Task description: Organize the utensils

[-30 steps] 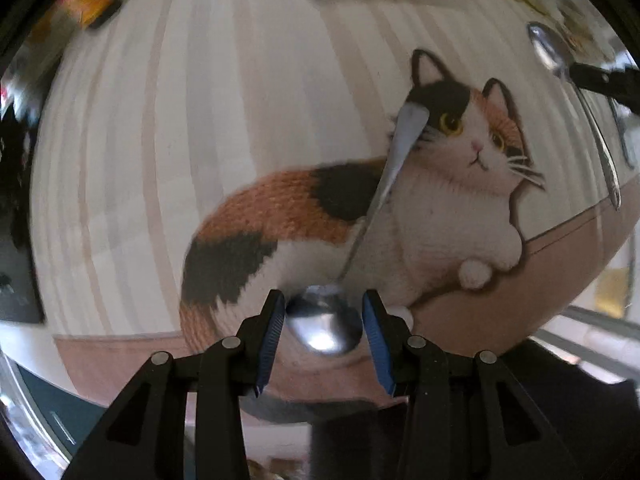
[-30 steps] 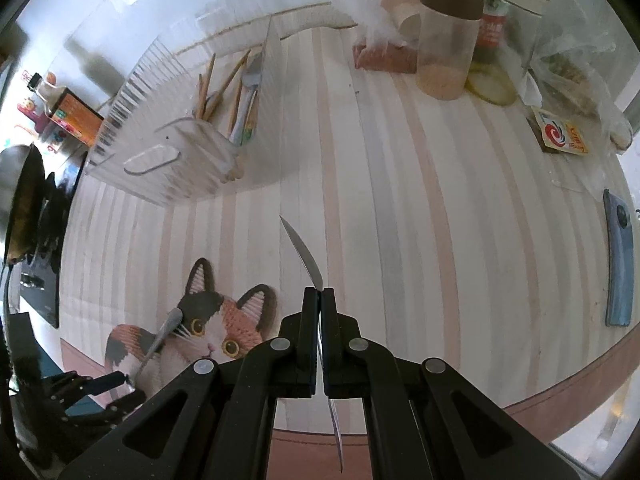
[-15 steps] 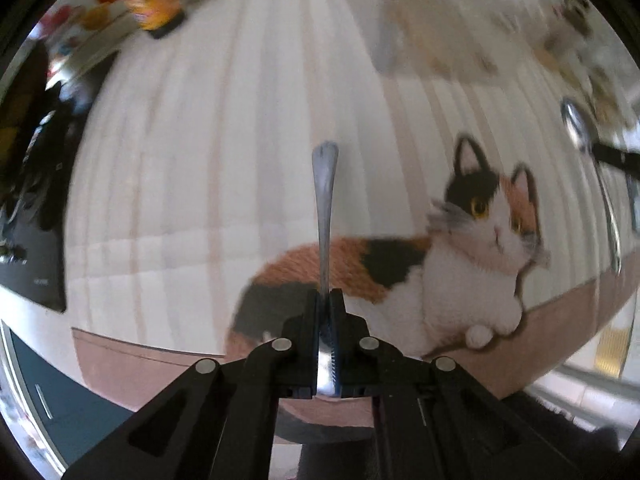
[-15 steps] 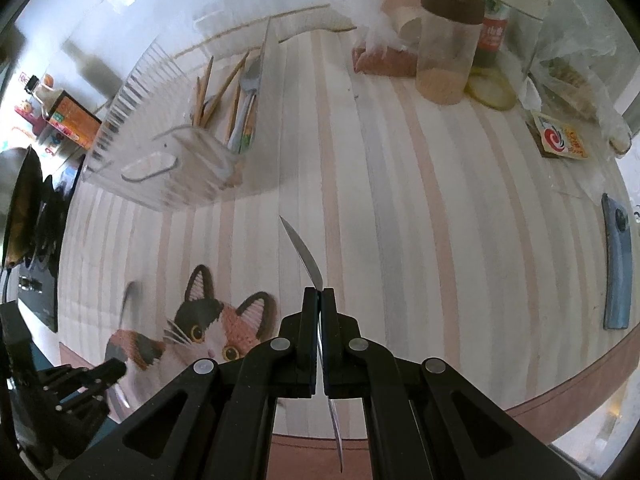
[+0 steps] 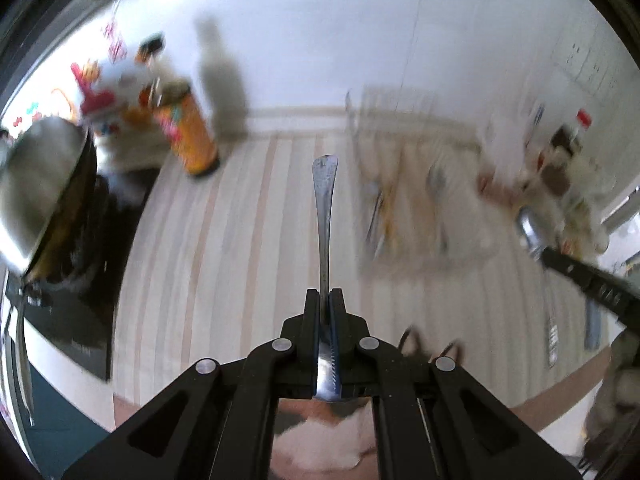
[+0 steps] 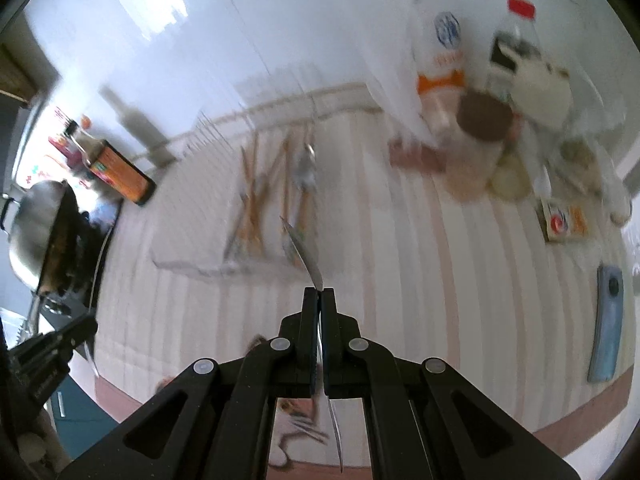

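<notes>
**Two spoons clamped above the striped tablecloth**

A clear plastic utensil rack (image 6: pixel 256 216) stands near the back of the table; wooden chopsticks (image 6: pixel 252 196) and at least one metal utensil (image 6: pixel 306 168) with an orange-brown handle sit in it, all smeared by blur. Beside it on the far right stand a translucent jar with a brown lid (image 6: pixel 482 120), a white plastic bag (image 6: pixel 436 60) and a bottle with a red cap (image 6: pixel 520 8). On the far left an orange-labelled bottle (image 5: pixel 188 136) stands next to a steel wok (image 6: pixel 36 224).

The left gripper (image 5: pixel 325 300) is clamped on a shiny steel spoon (image 5: pixel 324 208): the bowl sits edge-on between the blue ribbed pads and the slim, flat handle juts forward, ending in a rounded tip. The right gripper (image 6: pixel 319 300) is pressed tight on a second spoon (image 6: pixel 306 252), its thin curved bowl seen edge-on ahead of the jaws, the handle trailing below them. Both spoons hang over the cloth (image 5: pixel 224 260) with its pale cream and pink stripes. A grey-blue phone (image 6: pixel 606 324) lies flat near the right edge
</notes>
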Motion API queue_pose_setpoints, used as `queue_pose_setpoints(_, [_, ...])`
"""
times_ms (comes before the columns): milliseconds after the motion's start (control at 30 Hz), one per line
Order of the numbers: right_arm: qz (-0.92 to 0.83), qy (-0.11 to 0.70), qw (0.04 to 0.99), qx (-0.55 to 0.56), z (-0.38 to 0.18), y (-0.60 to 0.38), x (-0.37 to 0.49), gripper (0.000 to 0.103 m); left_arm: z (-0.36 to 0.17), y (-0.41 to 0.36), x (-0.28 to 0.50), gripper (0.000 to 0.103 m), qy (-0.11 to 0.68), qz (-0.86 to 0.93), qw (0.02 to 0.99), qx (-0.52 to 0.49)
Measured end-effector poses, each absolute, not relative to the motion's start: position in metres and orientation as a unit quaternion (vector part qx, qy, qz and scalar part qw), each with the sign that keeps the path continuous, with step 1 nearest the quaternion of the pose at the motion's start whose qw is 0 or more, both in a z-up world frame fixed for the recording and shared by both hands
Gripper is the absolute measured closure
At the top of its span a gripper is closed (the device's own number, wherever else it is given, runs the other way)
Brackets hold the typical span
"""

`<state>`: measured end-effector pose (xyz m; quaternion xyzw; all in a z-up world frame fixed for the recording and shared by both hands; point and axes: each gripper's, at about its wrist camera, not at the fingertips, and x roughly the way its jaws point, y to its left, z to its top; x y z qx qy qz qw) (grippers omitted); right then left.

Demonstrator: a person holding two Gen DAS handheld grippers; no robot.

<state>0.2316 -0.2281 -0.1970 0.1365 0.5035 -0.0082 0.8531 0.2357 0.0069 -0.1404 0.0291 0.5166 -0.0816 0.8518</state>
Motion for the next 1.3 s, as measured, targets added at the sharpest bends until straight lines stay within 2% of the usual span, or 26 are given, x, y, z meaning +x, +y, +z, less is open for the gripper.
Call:
queue_pose_setpoints(200, [0.010,0.478,0.865,0.153,-0.164,-0.227,0.272,0.102,-0.113,-0.030,0.285,0.101,0.498,-0.099,0.861,0.020])
queue_pose_setpoints(400, [0.022,0.476,0.862,0.171,-0.152,-0.229,0.323,0.102,-0.114,-0.058,0.334,0.101,0.517,-0.113,0.849,-0.015])
queue_pose_setpoints(633, [0.032,0.502,0.844,0.188,-0.167,-0.232,0.374,0.102,-0.144,-0.074,0.376,0.100,0.562,-0.117,0.817,-0.052])
queue_pose_setpoints(800, [0.048,0.533,0.818,0.210,-0.191,-0.232,0.398,0.099,-0.146,-0.074,0.382,0.096,0.565,-0.091,0.820,-0.038])
queue_pose_setpoints(833, [0.050,0.539,0.814,0.209,-0.194,-0.231,0.401,0.096,-0.145,-0.075,0.381,0.090,0.562,-0.077,0.823,-0.025])
queue_pose_setpoints(900, [0.047,0.542,0.815,0.200,-0.197,-0.231,0.400,0.081,-0.143,-0.073,0.378,0.070,0.554,-0.057,0.831,-0.006])
queue_pose_setpoints(933, [0.042,0.542,0.818,0.189,-0.197,-0.231,0.398,0.068,-0.142,-0.072,0.375,0.046,0.545,-0.044,0.837,0.003])
queue_pose_setpoints(967, [0.039,0.540,0.821,0.183,-0.196,-0.233,0.397,0.062,-0.141,-0.070,0.371,0.027,0.534,-0.029,0.845,0.014])
queue_pose_setpoints(1100, [0.014,0.535,0.835,0.129,-0.195,-0.235,0.381,0.052,-0.144,-0.060,0.357,0.012,0.502,0.009,0.864,0.044])
queue_pose_setpoints(1133, [0.008,0.533,0.838,0.117,-0.195,-0.235,0.377,0.047,-0.147,-0.058,0.353,0.003,0.500,0.010,0.865,0.045])
queue_pose_setpoints(1300, [-0.028,0.514,0.856,0.049,-0.194,-0.229,0.348,0.019,-0.157,-0.052,0.335,0.000,0.496,0.022,0.866,0.059])
